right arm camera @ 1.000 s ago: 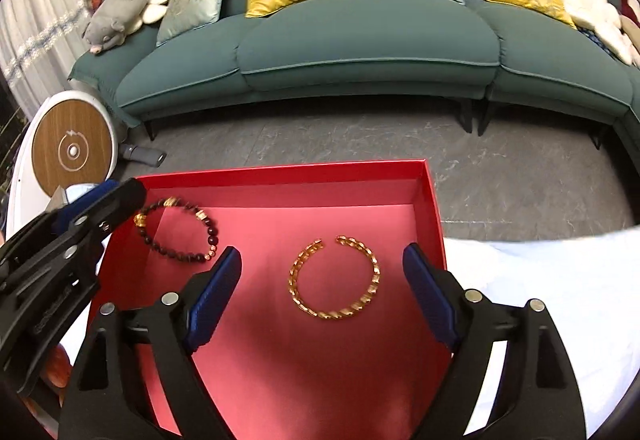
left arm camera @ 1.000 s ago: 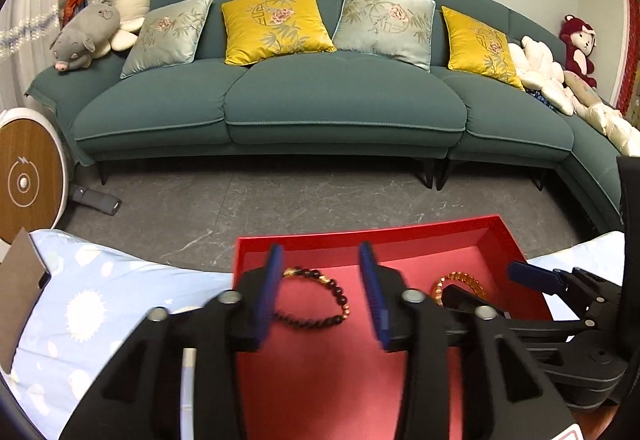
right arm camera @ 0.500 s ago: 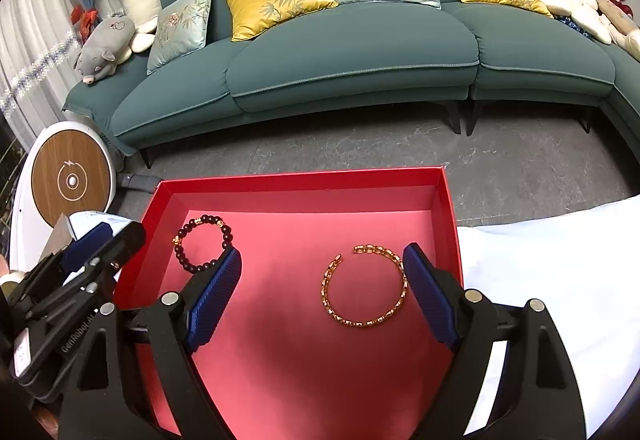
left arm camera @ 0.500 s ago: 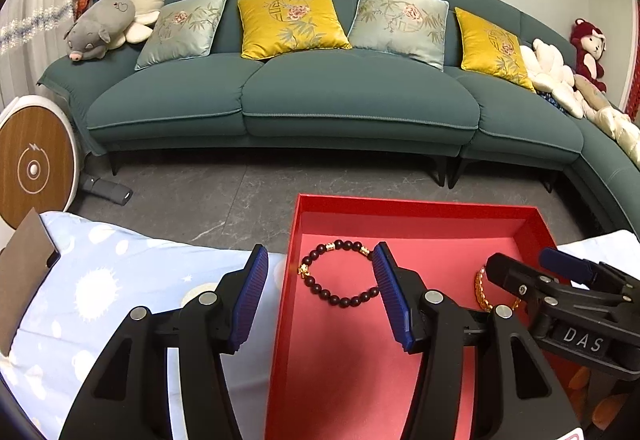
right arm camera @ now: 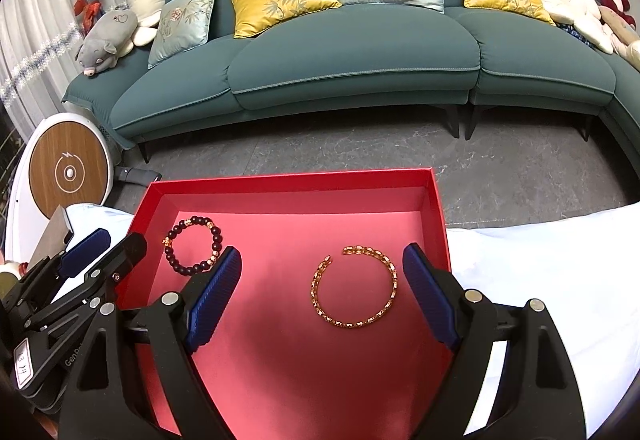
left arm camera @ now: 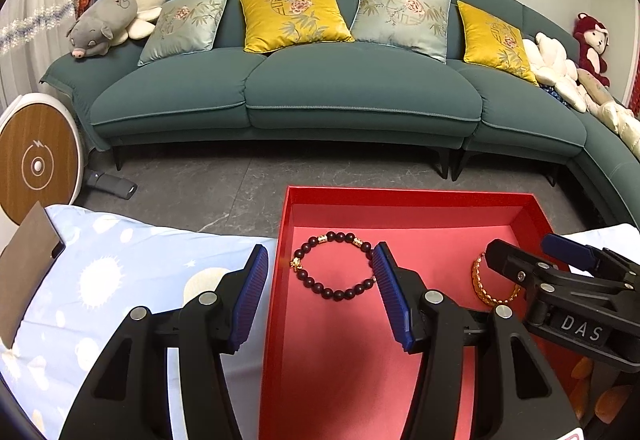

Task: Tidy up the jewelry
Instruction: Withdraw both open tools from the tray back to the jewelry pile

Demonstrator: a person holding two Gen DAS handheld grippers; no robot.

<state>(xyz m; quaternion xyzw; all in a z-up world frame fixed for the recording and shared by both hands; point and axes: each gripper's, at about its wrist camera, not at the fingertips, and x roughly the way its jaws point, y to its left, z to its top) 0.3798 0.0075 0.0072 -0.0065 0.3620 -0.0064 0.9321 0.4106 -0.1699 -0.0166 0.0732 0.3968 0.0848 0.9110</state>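
Observation:
A red tray [left arm camera: 400,195] [right arm camera: 288,177] lies on the table. In it lie a dark bead bracelet [left arm camera: 334,266] [right arm camera: 193,251] at the left and an open gold chain bangle [right arm camera: 354,286] [left arm camera: 490,286] at the right. My left gripper [left arm camera: 320,296] is open and empty, held above the tray's left edge, just near of the bead bracelet. My right gripper [right arm camera: 320,296] is open and empty, its jaws on either side of the gold bangle, above it. Each gripper shows in the other's view.
A light blue patterned cloth [left arm camera: 120,272] covers the table left of the tray, a white cloth [right arm camera: 540,272] right of it. A brown card [left arm camera: 28,280] stands at the far left. Beyond the table are grey floor, a round fan [left arm camera: 36,163] and a green sofa [left arm camera: 320,87].
Both grippers have pulled back and up from the tray. The left gripper has opened wider and shifted left. Both bracelets have stayed in the tray.

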